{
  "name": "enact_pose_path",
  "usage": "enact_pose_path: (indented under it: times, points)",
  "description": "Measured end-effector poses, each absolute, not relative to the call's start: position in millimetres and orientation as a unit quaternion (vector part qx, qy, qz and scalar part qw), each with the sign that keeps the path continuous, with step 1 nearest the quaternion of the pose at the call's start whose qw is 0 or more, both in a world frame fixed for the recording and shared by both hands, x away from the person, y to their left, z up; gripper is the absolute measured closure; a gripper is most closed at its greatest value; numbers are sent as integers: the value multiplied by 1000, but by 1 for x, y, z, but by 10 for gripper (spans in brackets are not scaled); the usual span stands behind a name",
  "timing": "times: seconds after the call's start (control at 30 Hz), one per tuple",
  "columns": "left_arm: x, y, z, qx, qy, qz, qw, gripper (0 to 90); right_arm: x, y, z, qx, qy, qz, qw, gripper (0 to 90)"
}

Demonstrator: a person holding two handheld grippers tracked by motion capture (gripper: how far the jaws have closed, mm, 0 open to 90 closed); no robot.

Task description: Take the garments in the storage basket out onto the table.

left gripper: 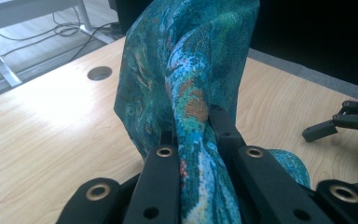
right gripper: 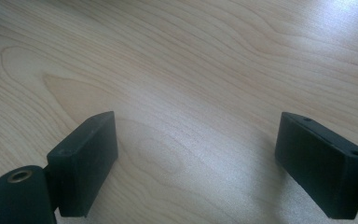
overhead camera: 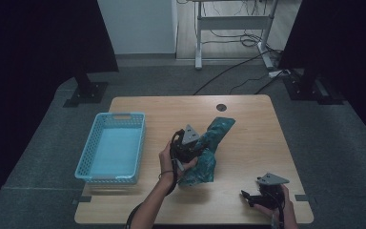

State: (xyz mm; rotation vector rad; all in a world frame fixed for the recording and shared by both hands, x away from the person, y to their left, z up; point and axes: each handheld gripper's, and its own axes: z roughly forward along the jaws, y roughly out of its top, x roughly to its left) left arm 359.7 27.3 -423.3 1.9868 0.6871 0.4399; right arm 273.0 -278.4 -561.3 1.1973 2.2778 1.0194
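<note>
A teal patterned cloth lies bunched near the middle of the wooden table, stretching toward the back right. My left gripper is shut on a fold of the cloth, which runs up between its two black jaws. My right gripper rests low near the table's front right edge, held by a hand. Its jaws stand wide open over bare wood with nothing between them. The right gripper also shows at the far right of the left gripper view.
A light blue plastic basket sits on the left part of the table. A round cable hole is near the back edge. Beyond the table are dark stands, a white desk frame and cables on the floor.
</note>
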Motion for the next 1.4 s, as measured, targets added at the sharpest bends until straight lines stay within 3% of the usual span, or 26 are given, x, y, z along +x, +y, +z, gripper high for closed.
enact_pose_path:
  times: [0.8,1.4]
  points:
    - [363,13,-467,820,293,160,465,826,273,-279,-561,423,810,361,185,125]
    - [375,5,-518,838,321,129,422,820,273,-279,-561,423,810,361,185,125]
